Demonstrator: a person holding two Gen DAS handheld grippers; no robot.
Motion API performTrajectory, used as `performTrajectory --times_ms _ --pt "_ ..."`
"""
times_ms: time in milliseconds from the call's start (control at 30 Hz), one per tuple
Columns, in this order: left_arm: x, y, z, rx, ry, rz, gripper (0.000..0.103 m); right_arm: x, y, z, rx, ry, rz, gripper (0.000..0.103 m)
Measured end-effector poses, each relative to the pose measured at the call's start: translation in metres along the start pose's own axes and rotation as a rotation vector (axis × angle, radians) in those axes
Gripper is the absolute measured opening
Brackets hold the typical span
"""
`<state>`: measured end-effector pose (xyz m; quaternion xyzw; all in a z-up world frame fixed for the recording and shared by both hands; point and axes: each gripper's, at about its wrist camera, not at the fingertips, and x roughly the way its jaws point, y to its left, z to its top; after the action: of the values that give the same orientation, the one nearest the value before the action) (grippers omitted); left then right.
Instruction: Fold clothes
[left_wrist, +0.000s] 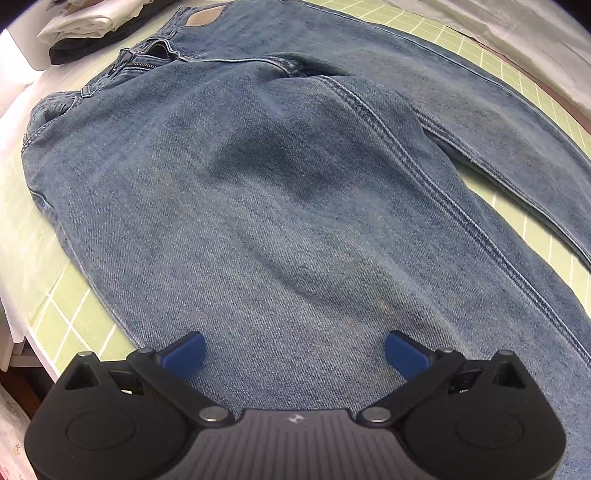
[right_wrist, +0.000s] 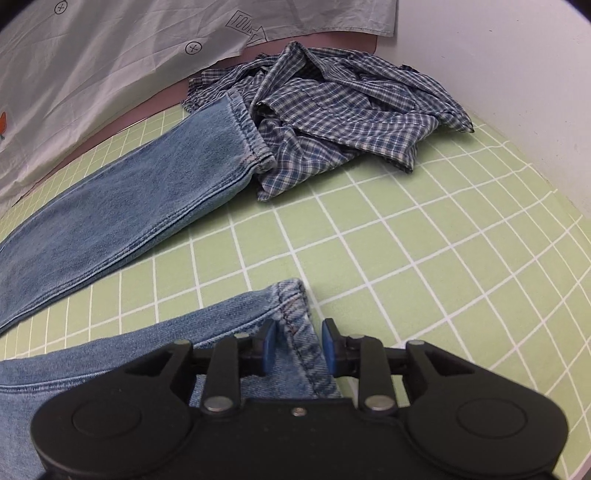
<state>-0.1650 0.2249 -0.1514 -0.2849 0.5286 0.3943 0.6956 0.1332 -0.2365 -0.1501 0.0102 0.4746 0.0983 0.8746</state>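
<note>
Light blue jeans (left_wrist: 277, 184) lie flat on the green grid mat (left_wrist: 66, 306), waistband at the far left, legs running toward the right. My left gripper (left_wrist: 293, 354) hovers over the thigh area, wide open, nothing between its blue pads. In the right wrist view the near leg's hem (right_wrist: 291, 299) lies between the pads of my right gripper (right_wrist: 297, 343). Its jaws stand partly apart, with a gap showing beside the right pad, so the cloth is not pinched. The far leg (right_wrist: 147, 195) stretches away, its cuff against a crumpled plaid shirt (right_wrist: 332, 110).
A stack of folded white and dark clothes (left_wrist: 81, 26) sits beyond the waistband. A pale printed sheet (right_wrist: 92, 55) lies along the mat's far edge. Bare green mat (right_wrist: 406, 258) spreads to the right of the hem, up to a white wall (right_wrist: 517, 74).
</note>
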Motion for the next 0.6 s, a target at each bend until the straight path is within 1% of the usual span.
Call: performTrajectory --times_ms 33,67,167,233,300,367,500,600 --pt "0.0 0.001 -0.001 -0.003 -0.001 -0.001 0.103 -0.003 -0.001 0.0 0.005 -0.006 -0.007 0.04" --pt "0.0 0.001 -0.003 -0.005 -0.004 -0.001 0.103 -0.007 -0.002 -0.001 0.009 -0.016 -0.009 0.041" --pt "-0.002 0.003 -0.011 0.008 -0.015 0.005 0.103 -0.023 -0.008 -0.004 0.043 -0.041 0.005 0.049" --pt "-0.005 0.003 -0.017 0.054 -0.024 0.008 0.103 -0.033 -0.016 -0.01 0.099 -0.046 0.023 0.054" --pt "-0.009 0.005 -0.025 0.106 -0.038 0.018 0.103 -0.043 -0.023 -0.018 0.151 -0.047 0.027 0.054" --pt "-0.012 0.011 -0.035 0.131 -0.046 0.02 0.103 -0.051 -0.027 -0.028 0.173 -0.046 0.012 0.055" --pt "-0.015 0.019 -0.041 0.138 -0.042 0.006 0.103 -0.065 -0.032 -0.055 0.187 -0.034 -0.027 0.056" --pt "-0.017 0.021 -0.043 0.154 -0.036 0.001 0.103 -0.074 -0.035 -0.076 0.227 -0.016 -0.04 0.057"
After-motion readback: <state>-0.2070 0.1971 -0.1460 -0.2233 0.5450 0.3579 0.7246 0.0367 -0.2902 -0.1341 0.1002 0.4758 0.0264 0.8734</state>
